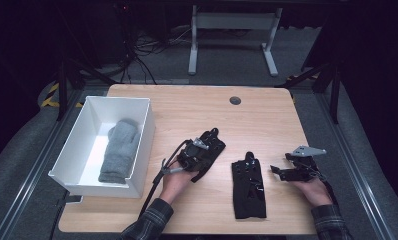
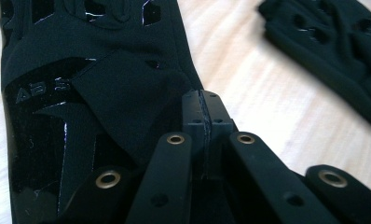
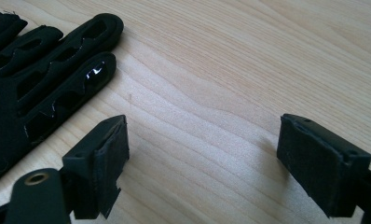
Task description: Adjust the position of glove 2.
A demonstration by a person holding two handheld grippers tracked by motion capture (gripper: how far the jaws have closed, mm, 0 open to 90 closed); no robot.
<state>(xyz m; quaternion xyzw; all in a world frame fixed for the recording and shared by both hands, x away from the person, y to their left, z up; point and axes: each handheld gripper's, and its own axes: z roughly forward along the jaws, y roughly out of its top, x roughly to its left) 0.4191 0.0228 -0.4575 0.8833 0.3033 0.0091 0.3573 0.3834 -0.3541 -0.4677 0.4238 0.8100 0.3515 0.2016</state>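
Centre of the high view: the left gripper sits right on top of a black fabric glove with glossy cut-out patches, on the pale wooden table. Through the left gripper view, the two black jaws are pressed flat together, clenched at the edge of that glove, right where a loose flap of the cuff lies; whether any cloth is actually pinched between the pads I cannot tell. A person's hand in a plaid sleeve comes up from the bottom edge behind the tool.

Just right of centre, a second black glove of the same kind lies flat, fingers toward the top of the frame, apart from the first one. It also sits blurred in the upper right corner of the left gripper view.

Over at the right, the right gripper rests low by the table, its tips pointing left toward the second glove without touching it. The right gripper view has its jaws released, standing wide with bare wood between them, and the glove's fingers fill the upper left corner there.

Left side of the high view: a white rectangular plastic bin stands on the table, with a grey knitted mitten lying inside.
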